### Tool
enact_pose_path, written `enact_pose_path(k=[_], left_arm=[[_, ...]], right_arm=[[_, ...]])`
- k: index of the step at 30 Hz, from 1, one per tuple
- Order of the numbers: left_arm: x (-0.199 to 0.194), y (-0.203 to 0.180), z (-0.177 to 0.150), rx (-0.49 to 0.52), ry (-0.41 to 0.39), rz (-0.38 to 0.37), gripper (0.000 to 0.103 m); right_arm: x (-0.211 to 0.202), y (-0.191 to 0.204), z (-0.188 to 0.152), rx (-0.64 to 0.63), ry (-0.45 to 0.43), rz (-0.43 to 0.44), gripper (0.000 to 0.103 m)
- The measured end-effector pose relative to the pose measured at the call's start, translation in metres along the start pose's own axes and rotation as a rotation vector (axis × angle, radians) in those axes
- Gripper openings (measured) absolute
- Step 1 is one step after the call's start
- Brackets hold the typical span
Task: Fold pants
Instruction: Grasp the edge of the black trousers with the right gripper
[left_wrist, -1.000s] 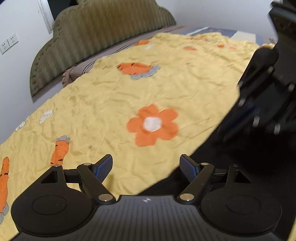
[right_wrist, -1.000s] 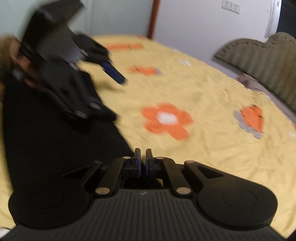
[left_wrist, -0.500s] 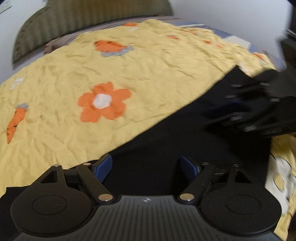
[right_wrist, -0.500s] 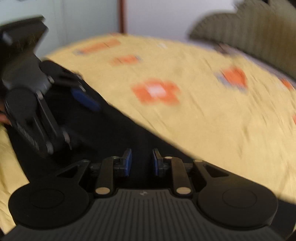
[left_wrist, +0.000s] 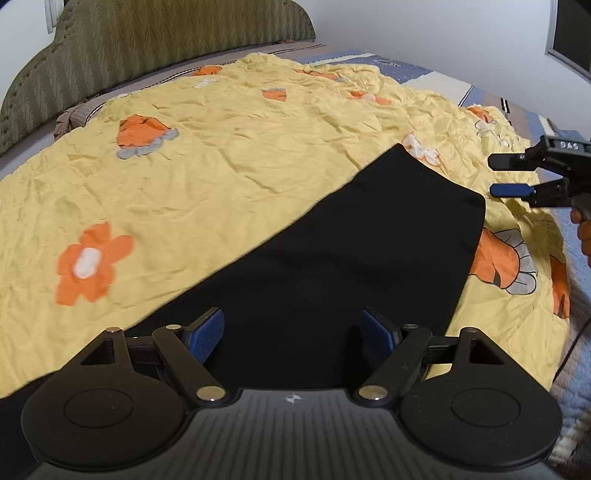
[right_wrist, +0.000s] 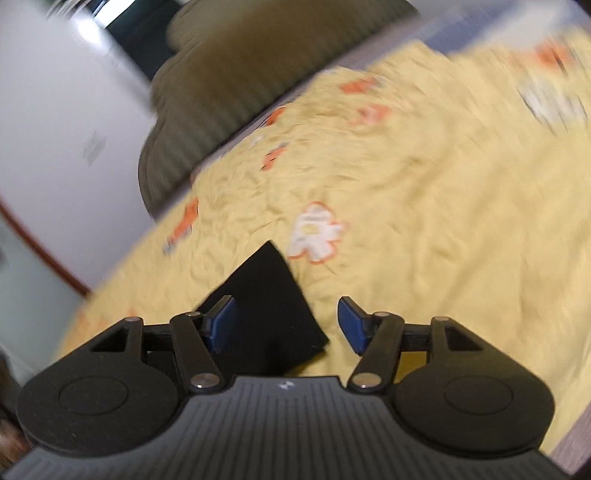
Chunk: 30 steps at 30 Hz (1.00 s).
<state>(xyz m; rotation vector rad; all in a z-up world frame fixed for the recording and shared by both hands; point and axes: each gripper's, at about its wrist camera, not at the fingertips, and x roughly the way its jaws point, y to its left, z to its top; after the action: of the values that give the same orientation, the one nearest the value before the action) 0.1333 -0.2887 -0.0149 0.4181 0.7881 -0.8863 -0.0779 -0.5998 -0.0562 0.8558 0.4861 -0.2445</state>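
Note:
Black pants (left_wrist: 351, 258) lie flat on the yellow flowered bedspread (left_wrist: 221, 166), running from the near bottom to a straight end at the upper right. My left gripper (left_wrist: 293, 332) hovers over the near part of the pants, open, with nothing between its blue pads. My right gripper (left_wrist: 504, 176) is at the right edge of the left wrist view, turned on its side, just past the far end of the pants. In the blurred right wrist view a corner of the pants (right_wrist: 273, 302) lies under my right gripper (right_wrist: 284, 325); its jaws are opening and press on nothing.
A green padded headboard (left_wrist: 147, 44) stands at the far end of the bed against a white wall. A blue-grey sheet (left_wrist: 576, 369) and a thin cable show at the bed's right edge. A person's hand (left_wrist: 583, 236) holds the right gripper.
The right gripper went from shut to open, rolled onto its side and swept to the far end of the pants. The left gripper shifted over the pants, still open.

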Motion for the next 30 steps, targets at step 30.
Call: enact_pose_path(k=[30], left_arm=[[0.015,-0.016,-0.007,-0.057,-0.036,0.042,0.087]], right_arm=[[0.088,0.004,-0.032,0.305,0.084,0.166,0.044]])
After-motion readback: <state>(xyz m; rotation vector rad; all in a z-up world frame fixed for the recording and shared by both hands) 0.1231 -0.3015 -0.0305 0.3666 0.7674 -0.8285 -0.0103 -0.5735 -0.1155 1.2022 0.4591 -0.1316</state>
